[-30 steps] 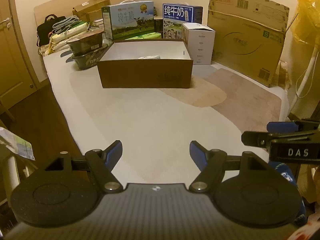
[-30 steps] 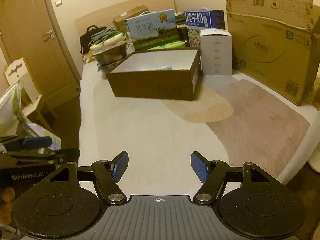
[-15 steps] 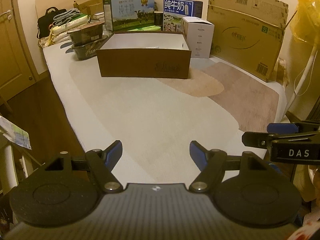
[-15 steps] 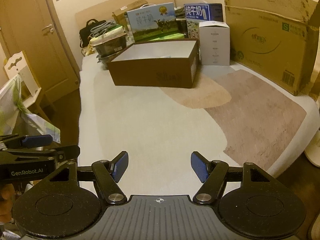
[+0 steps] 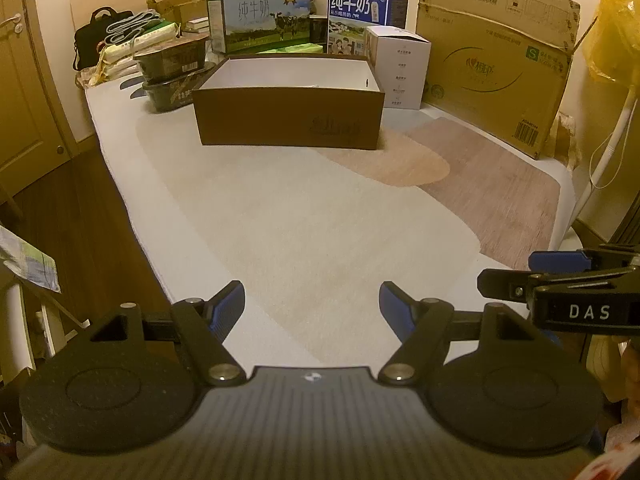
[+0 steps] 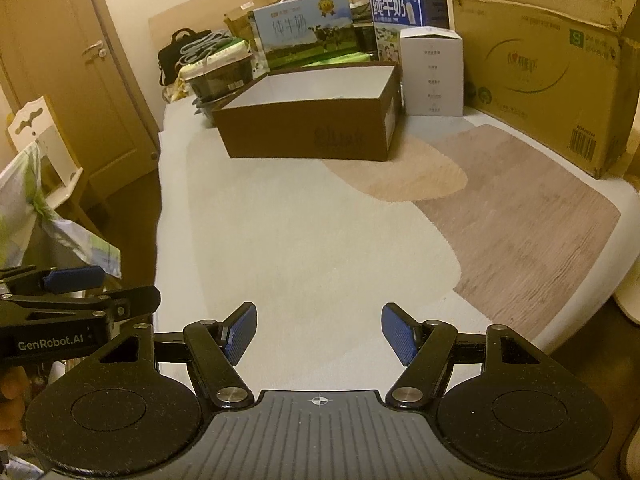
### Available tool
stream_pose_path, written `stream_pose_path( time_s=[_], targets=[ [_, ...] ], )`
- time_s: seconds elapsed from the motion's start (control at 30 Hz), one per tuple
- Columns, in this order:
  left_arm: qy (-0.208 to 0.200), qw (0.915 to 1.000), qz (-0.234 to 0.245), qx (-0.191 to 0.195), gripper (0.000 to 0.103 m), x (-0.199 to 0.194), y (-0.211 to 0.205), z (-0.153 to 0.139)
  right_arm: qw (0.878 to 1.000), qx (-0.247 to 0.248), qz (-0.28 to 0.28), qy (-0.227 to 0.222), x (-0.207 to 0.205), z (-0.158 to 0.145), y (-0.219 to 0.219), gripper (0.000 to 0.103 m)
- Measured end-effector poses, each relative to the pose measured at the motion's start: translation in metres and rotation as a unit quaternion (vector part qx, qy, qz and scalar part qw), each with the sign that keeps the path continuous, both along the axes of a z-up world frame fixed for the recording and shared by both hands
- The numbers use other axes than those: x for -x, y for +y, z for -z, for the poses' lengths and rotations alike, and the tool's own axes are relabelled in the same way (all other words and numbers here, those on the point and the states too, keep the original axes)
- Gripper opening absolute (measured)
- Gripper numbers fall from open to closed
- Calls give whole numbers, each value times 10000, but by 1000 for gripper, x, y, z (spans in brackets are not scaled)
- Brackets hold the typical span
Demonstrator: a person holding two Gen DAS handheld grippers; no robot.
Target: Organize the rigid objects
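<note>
Item: open brown cardboard box with white interior [image 5: 290, 118], lidless, standing at the far end of the pale mat, well apart from me. I judge it light and stiff; the walls would flex if pinched mid-span, so I would take it by a top rim near a corner. Its contents are hidden by the near wall.

Item: tall white carton [image 5: 400, 66], upright, just beside the brown box on its right. Probably light, smooth-sided, a little slippery; grip across the narrow faces.

Item: two milk gift cartons, one pale blue with a cow picture [image 5: 264, 16], one dark blue [image 5: 362, 10], upright behind the box. Likely heavy if full; handle by the top.

Item: stacked dark trays [image 5: 174, 74], left of the box. Weight unclear.

My left gripper [image 5: 312, 306]: fingers apart, nothing between them. My right gripper [image 6: 318, 334]: fingers apart, empty.

Surface: cream mat with tan patches [image 5: 304, 216], flat, slightly soft, bare in the near part.

Room: large flattened corrugated carton [image 5: 496, 64] leaning at right; wooden door [image 6: 60, 60] at left; dim yellow light.
</note>
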State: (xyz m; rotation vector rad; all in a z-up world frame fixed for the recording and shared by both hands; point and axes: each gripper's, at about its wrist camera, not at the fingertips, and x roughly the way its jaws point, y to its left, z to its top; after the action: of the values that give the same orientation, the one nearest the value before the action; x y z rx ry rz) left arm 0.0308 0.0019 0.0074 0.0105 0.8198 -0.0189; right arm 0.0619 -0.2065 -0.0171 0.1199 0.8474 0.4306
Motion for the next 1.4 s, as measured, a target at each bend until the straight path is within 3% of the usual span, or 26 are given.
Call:
stream_pose_path(
  time_s=[1.4],
  targets=[
    [48, 10000, 62, -5, 72, -5, -4, 7, 10000, 8, 22, 78, -3, 5, 0, 69]
  ],
)
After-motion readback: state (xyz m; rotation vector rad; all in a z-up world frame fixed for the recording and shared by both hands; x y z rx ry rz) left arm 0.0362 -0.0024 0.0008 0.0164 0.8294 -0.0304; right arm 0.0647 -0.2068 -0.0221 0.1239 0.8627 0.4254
